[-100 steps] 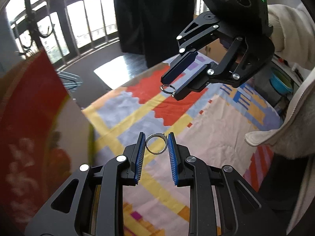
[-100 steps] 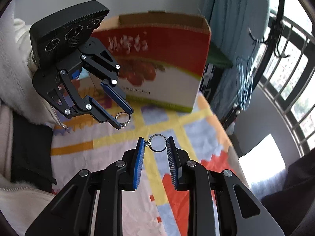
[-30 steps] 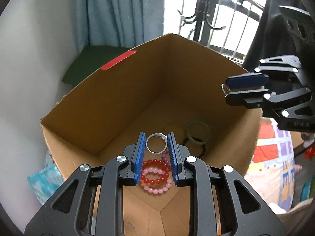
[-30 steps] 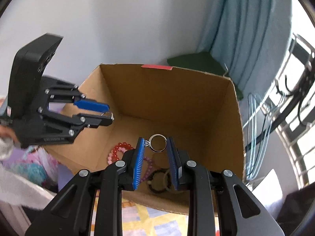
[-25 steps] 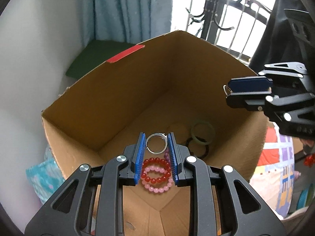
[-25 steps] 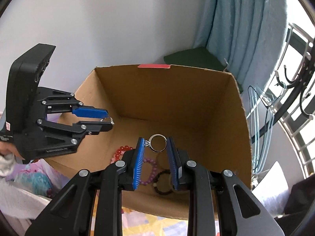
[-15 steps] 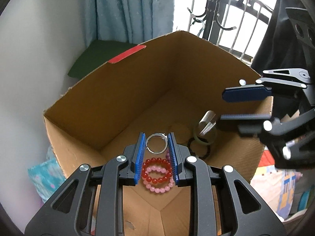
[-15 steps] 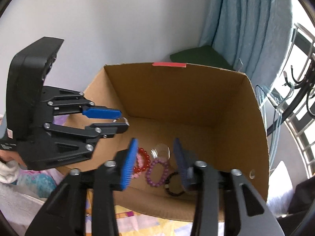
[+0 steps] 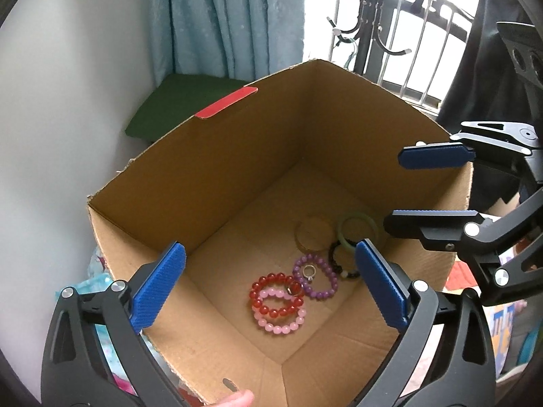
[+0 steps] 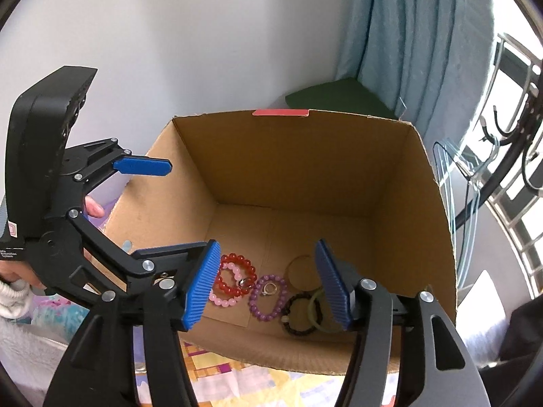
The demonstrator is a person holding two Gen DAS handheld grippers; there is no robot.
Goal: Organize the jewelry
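Both rings dropped into box, grippers opening, green bangle half-hidden

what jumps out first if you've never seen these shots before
An open cardboard box fills both views, with bright bracelets on its floor: a red bracelet over a pink bracelet, a purple bracelet ringing a small silver ring. Above the box, the left hand-held gripper and right hand-held gripper are opening, nothing between their jaws.
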